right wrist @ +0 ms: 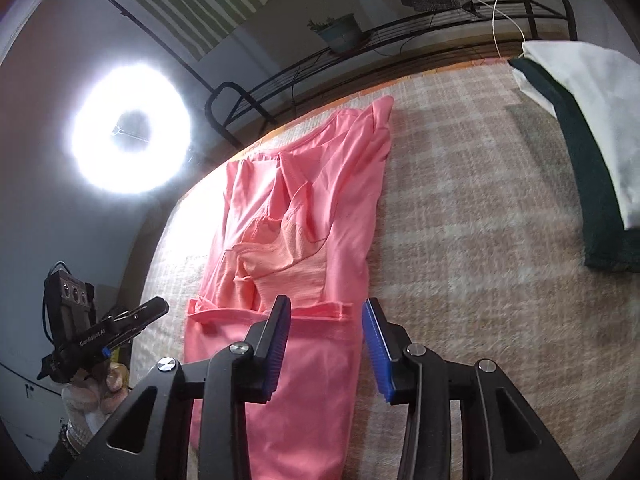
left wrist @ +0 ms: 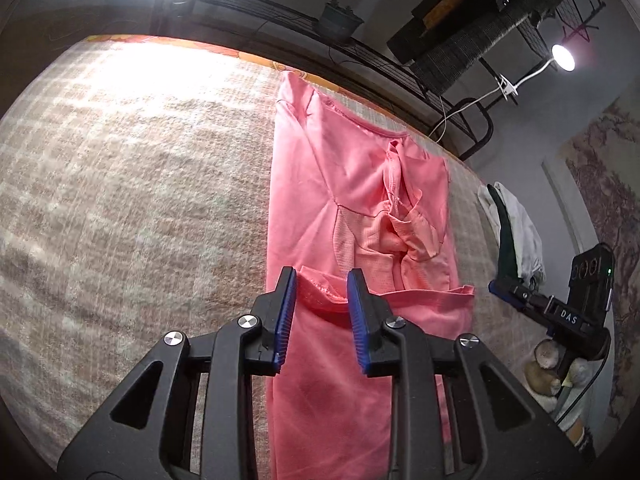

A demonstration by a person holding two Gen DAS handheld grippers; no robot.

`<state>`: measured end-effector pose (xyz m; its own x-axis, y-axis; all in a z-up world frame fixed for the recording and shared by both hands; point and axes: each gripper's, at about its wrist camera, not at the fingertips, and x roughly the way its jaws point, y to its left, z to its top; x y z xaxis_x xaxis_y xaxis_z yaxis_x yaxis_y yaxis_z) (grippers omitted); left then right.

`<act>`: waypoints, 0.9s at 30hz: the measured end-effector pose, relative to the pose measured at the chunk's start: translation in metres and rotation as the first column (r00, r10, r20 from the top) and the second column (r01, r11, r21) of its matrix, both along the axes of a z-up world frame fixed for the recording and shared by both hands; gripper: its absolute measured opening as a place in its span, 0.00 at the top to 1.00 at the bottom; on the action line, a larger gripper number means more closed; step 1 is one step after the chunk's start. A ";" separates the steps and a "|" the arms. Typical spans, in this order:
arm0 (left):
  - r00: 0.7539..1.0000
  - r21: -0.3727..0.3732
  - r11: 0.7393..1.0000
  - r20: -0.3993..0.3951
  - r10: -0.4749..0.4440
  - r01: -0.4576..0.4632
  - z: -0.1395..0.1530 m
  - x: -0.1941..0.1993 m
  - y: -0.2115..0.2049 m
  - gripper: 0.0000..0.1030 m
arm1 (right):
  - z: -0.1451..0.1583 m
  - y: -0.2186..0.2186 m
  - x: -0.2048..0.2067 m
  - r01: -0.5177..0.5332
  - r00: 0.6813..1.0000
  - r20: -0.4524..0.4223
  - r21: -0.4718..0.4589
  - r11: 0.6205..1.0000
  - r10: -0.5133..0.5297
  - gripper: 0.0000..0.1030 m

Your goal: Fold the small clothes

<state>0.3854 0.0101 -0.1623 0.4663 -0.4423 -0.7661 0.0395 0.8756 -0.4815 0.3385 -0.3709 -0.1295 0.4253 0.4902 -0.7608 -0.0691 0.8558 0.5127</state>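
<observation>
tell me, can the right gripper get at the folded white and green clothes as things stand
Probably yes: the right gripper is open and empty over the pink shirt, and only bare blanket lies between it and the folded pile.

Ahead of both tongs the pink shirt (left wrist: 352, 200) lies flat in a long strip on the checked blanket (left wrist: 132, 200), too low to block a pass over it. To the outer side of the left tongs (left wrist: 322, 280) the blanket is bare and wide. Right of the right tongs (right wrist: 326, 308) there is bare blanket up to a stack of folded clothes (right wrist: 592, 132), the one raised thing there. Beyond the far edge a black metal rack (right wrist: 360, 56) with a plant pot (right wrist: 340, 32) closes off the way.
</observation>
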 end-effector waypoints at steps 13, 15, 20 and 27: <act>0.969 0.059 0.972 0.090 -0.231 0.226 0.016 0.105 -0.105 0.60 | -0.013 -0.003 0.067 -0.058 0.996 0.056 -0.095 0.994 0.064 0.61; 0.968 0.078 0.969 0.071 -0.242 0.236 0.009 0.130 -0.120 0.60 | -0.016 -0.007 0.080 -0.058 0.996 0.064 -0.084 0.995 0.063 0.61; 0.972 0.053 0.971 0.006 -0.234 0.233 -0.020 0.167 -0.137 0.60 | -0.026 -0.024 0.107 -0.024 0.998 0.064 -0.017 1.000 0.025 0.61; 0.970 0.077 0.973 0.097 -0.224 0.217 -0.018 0.166 -0.129 0.99 | -0.038 -0.040 0.132 -0.001 0.998 0.059 0.027 1.000 0.000 0.61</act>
